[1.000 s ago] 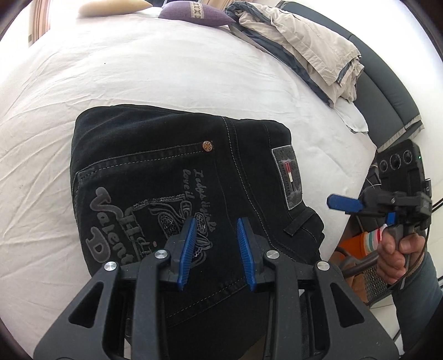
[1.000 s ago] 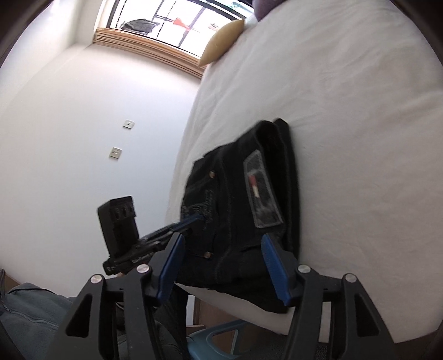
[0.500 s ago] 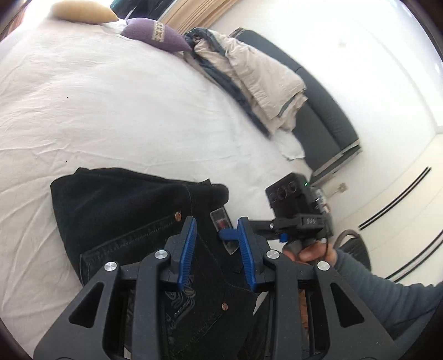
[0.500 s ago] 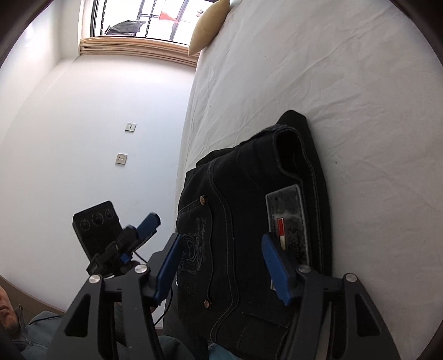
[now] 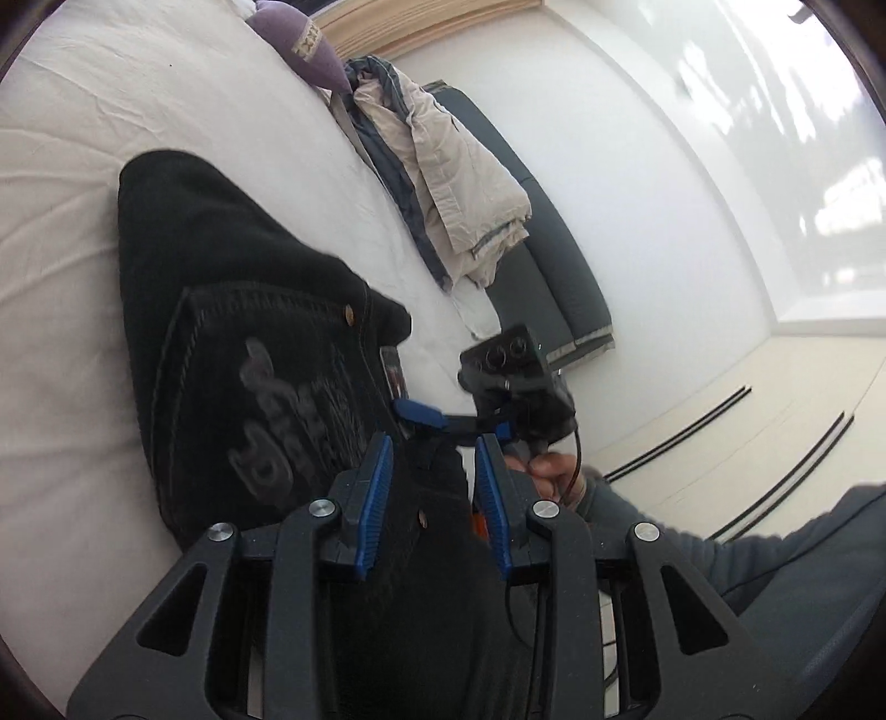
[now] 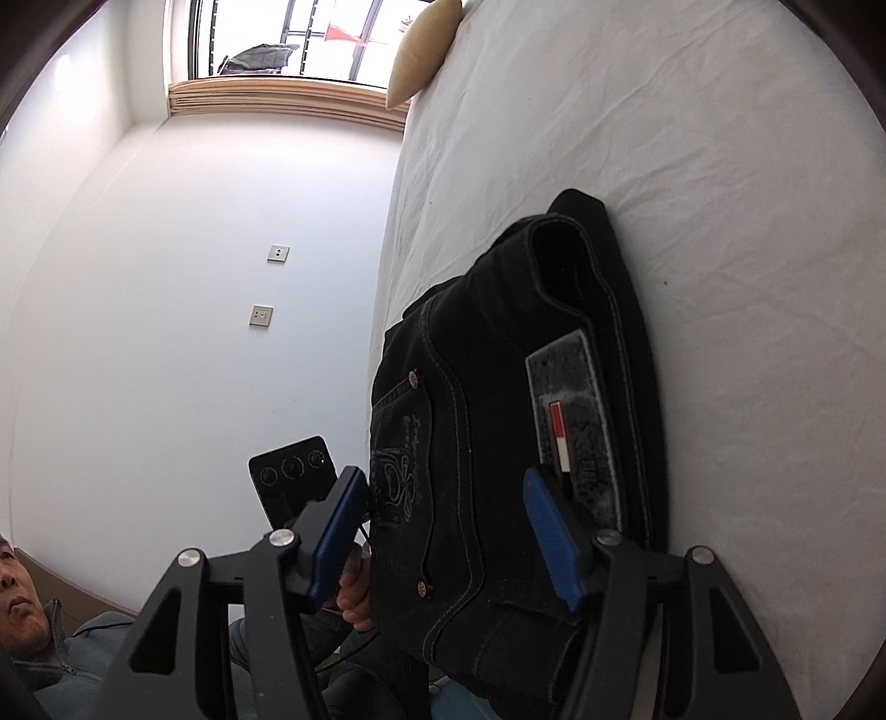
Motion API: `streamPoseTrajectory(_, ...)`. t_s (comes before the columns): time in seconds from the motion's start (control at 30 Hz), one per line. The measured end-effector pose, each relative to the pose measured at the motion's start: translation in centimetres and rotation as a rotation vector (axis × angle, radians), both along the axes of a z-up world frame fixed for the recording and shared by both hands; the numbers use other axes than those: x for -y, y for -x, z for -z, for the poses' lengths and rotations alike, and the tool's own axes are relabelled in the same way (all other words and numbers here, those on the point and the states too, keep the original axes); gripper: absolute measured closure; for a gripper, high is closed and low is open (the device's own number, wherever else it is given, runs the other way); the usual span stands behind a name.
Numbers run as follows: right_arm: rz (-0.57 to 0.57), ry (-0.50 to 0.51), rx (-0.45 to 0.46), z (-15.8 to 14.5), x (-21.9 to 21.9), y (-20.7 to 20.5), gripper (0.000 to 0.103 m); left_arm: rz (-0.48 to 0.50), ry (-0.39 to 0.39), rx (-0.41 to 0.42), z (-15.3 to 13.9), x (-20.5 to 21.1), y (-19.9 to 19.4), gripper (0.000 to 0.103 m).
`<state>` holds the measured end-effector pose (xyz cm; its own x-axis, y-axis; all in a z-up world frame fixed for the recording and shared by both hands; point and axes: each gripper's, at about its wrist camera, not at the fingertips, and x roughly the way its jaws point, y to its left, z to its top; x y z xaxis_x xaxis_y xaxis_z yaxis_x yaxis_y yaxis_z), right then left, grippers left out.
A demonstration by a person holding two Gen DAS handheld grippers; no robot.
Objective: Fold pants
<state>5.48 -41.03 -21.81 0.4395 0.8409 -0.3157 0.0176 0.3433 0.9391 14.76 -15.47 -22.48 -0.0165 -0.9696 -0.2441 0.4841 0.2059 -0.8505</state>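
One pair of black pants [image 6: 498, 399], folded into a bundle, is laid on the white bed [image 6: 720, 194] at its near edge. Two grippers are seen over the pants: the left gripper [image 5: 434, 498] and the right gripper [image 6: 448, 531], both with jaws spread and nothing pinched. Two pillows, one purple [image 5: 299, 44] and one beige [image 6: 423, 50], are placed at the far end of the bed.

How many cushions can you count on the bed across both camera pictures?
2. A purple cushion lies at the far end of the bed in the left view; a cream cushion sits at the bed's far edge by the window in the right view. Others may be hidden.
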Motion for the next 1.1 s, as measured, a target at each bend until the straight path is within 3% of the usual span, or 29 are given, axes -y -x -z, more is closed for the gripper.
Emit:
streamPoseTrajectory(0.07,-0.001,0.009,0.003,-0.2,0.1,0.5,0.040,0.048,-0.028,0.041,0.1,0.0,2.6,0.074)
streamPoseTrajectory(0.2,-0.004,0.074,0.022,-1.6,0.6,2.1,0.036,0.150,-0.071,-0.003,0.5,-0.4,6.1,0.074)
streamPoseTrajectory(0.27,0.017,0.121,0.045,-2.8,1.5,2.8,0.032,0.190,-0.149,0.008,0.0,-0.7,7.0,0.073)
streamPoseTrajectory(0.37,0.082,0.171,0.074,-4.3,3.6,3.3,0.021,0.084,-0.191,0.074,-2.2,-2.7,6.2,0.072)
streamPoseTrajectory(0.47,0.082,0.234,0.024,-4.0,4.4,2.0,0.017,-0.085,-0.250,0.139,-3.8,-4.2,3.2,0.018)
streamPoseTrajectory(0.5,0.069,0.253,0.007,-3.7,4.2,1.4,0.017,-0.127,-0.247,0.139,-3.9,-4.5,2.2,0.017)
streamPoseTrajectory(0.63,0.011,0.312,-0.055,-2.0,3.0,-0.7,0.017,-0.197,-0.315,0.001,-2.2,-4.3,-1.9,0.017)
streamPoseTrajectory(0.77,-0.034,0.351,-0.025,-1.7,1.5,-1.5,0.017,-0.142,-0.472,-0.003,-0.4,-1.8,-2.9,0.017)
streamPoseTrajectory(0.87,-0.067,0.375,-0.016,-1.8,0.2,-1.8,0.018,-0.146,-0.501,0.019,-0.2,-0.7,-3.0,0.019)
streamPoseTrajectory(0.9,-0.081,0.397,-0.011,-1.9,-0.3,-1.8,0.020,-0.144,-0.499,0.010,-0.3,-0.5,-3.2,0.025)
streamPoseTrajectory(0.93,-0.092,0.413,-0.004,-2.0,-0.8,-1.8,0.020,-0.139,-0.497,-0.002,-0.1,0.0,-3.7,0.045)
streamPoseTrajectory(1.03,-0.103,0.464,0.012,-2.4,-1.7,-1.7,0.027,-0.129,-0.536,-0.006,0.0,1.7,-4.1,0.061)
streamPoseTrajectory(1.1,-0.111,0.531,0.036,-3.2,-2.5,-1.4,0.043,-0.126,-0.539,0.019,-0.6,2.3,-3.9,0.068)
